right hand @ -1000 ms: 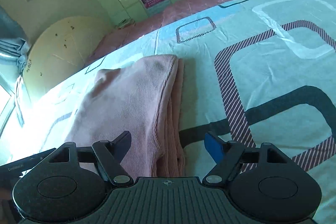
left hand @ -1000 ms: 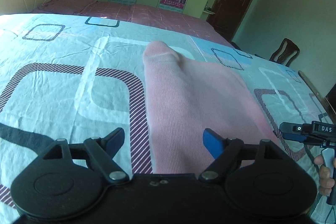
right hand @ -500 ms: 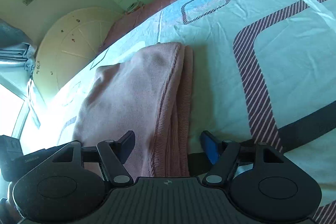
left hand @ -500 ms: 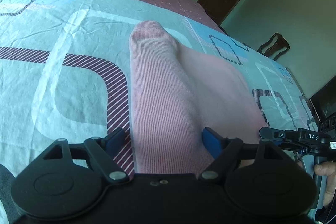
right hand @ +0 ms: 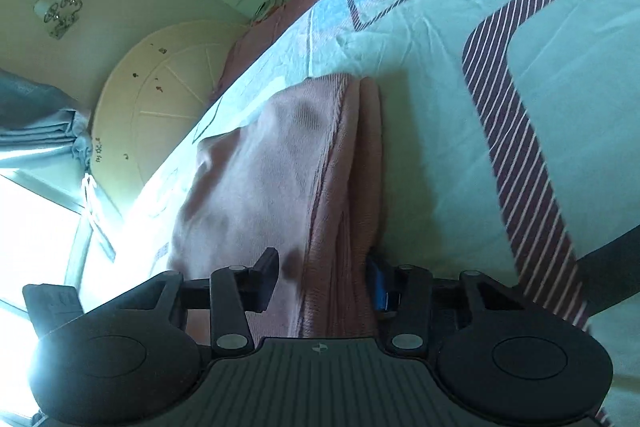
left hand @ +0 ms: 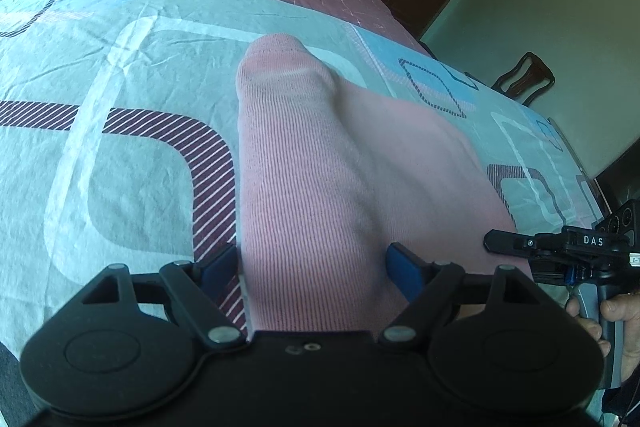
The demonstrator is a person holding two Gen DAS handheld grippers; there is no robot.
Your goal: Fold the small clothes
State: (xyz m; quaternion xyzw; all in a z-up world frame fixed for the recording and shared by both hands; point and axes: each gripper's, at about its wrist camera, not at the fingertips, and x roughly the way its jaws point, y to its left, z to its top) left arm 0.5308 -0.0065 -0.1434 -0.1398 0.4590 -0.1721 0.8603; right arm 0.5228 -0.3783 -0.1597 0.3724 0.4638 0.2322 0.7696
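Pink ribbed knit fills the middle of both my views: the folded pink garment (left hand: 320,195) lies flat on the bed sheet (left hand: 100,155), a pale sheet printed with striped maroon rounded squares. At the garment's left edge my left tool (left hand: 314,263) stands released, its two fingers spread wide with the near hem between them; one blue pad sits just off the garment's left border over the sheet, the other rests against the cloth further right. Right of the garment's near corner my right hand (left hand: 600,311) grips the handle of the other tool. In the right wrist view the garment (right hand: 260,179) shows its stacked layers along its right edge. My right tool (right hand: 324,281) straddles that layered edge, fingers apart and not clenched, the blue pad touching the outer fold. A wooden chair (left hand: 524,77) stands beyond the garment's far right side.
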